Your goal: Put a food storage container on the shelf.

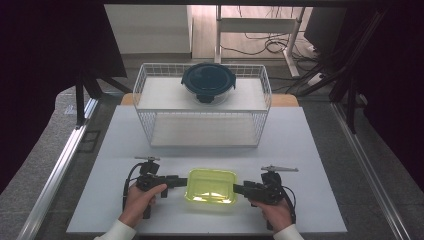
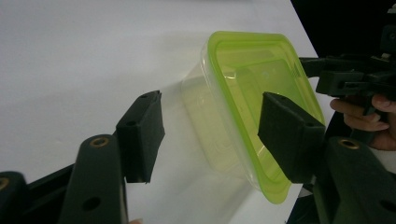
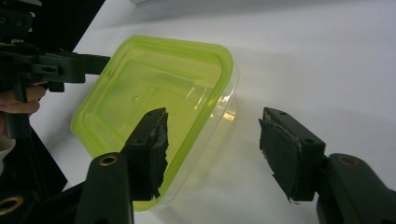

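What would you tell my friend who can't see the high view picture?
Two hands hold black grippers, the left gripper and right gripper, at either end of a green-lidded clear container on a white table. Behind it, a dark-lidded round container sits in a white wire basket.

Clear plastic container with a lime-green lid, rectangular with rounded corners. It rests upright on the white table, lid pressed on and closed; a raised rectangular panel marks the lid's centre. One short end lies between the fingers of the left gripper, one pad over the lid and the other beside the clear wall, neither visibly pressing. The opposite end lies between the fingers of the right gripper, likewise with a gap at the wall. The transparent body shows the table through it.
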Motion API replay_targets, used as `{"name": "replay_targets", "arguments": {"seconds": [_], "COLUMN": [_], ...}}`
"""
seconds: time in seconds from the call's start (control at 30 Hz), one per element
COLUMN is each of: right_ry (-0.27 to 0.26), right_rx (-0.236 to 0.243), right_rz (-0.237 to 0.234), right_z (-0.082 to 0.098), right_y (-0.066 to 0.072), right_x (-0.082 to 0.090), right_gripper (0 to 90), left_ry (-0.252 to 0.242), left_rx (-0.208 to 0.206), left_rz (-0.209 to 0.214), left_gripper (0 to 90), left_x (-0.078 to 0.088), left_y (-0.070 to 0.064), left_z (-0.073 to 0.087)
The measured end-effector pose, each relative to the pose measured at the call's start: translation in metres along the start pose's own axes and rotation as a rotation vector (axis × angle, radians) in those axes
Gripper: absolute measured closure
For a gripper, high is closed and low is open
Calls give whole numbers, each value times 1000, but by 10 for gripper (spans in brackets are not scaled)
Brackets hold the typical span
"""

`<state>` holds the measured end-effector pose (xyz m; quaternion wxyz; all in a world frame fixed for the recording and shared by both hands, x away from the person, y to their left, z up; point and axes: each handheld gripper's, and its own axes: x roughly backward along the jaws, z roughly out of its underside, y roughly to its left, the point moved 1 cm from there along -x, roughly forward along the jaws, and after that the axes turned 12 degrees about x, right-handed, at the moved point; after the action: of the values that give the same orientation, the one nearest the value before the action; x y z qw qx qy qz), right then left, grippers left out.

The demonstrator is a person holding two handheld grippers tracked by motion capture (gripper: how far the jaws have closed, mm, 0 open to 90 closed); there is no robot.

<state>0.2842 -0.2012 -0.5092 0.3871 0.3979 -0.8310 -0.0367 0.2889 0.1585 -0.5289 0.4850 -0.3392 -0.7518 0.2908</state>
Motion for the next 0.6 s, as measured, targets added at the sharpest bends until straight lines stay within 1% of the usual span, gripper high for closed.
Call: {"name": "replay_targets", "arguments": {"seconds": [0.03, 0.07, 0.1, 0.13, 0.3, 0.4, 0.47, 0.53, 0.6], "right_ry": [3, 1, 2, 4, 10, 15, 16, 18, 11], "right_rx": [-10, -16, -21, -27, -39, -59, -88, -117, -135], "right_rz": [-6, -11, -20, -26, -38, -51, -73, -107, -129], "right_z": [1, 1, 2, 2, 3, 4, 5, 6, 7], "right_y": [0, 0, -1, -1, 0, -1, -2, -4, -6], "right_x": [0, -1, -2, -2, -5, -6, -7, -7, -8], "right_gripper": [419, 424, 430, 433, 470, 504, 528, 545, 557], "left_ry": [2, 6, 14, 19, 37, 49, 56, 65, 75], "left_rx": [6, 20, 34, 37, 42, 49, 55, 53, 61], "left_rz": [4, 17, 40, 53, 53, 67, 79, 86, 101], "left_gripper": [405, 409, 414, 417, 443, 470, 495, 518, 548], "left_x": [-1, -3, -3, -5, -11, -13, -14, -15, -16], "left_y": [1, 2, 3, 3, 3, 6, 7, 7, 7], "left_z": [0, 0, 0, 0, 0, 1, 1, 1, 1]}}
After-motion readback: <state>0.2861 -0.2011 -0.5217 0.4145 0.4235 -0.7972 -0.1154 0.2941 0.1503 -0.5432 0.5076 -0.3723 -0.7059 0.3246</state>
